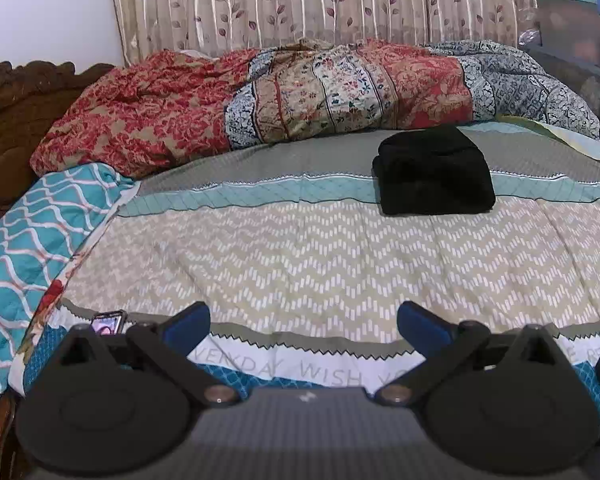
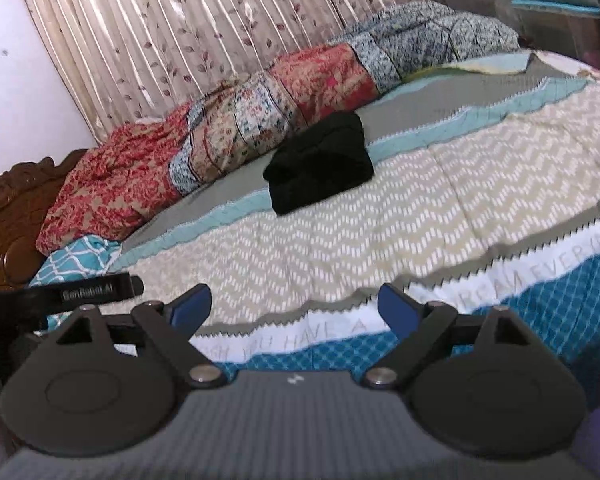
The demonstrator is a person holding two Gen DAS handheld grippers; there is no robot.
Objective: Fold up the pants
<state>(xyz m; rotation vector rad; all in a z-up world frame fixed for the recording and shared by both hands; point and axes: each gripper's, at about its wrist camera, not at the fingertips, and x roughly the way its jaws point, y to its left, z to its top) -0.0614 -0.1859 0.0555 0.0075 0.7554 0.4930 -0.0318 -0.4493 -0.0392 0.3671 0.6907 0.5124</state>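
Black folded pants (image 1: 434, 172) on "WISH" bedspread (image 1: 300, 264); both hand-held grippers (image 1: 303, 326) (image 2: 295, 310) wide, empty.

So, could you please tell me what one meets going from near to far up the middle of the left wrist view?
Left gripper → chevron bedspread → folded black pants → rumpled floral quilt → leaf-print curtain.

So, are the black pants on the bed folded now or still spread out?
Folded. The black pants lie as a compact, thick rectangular bundle on the bedspread, with no legs spread out. Both grippers are open and away from them.
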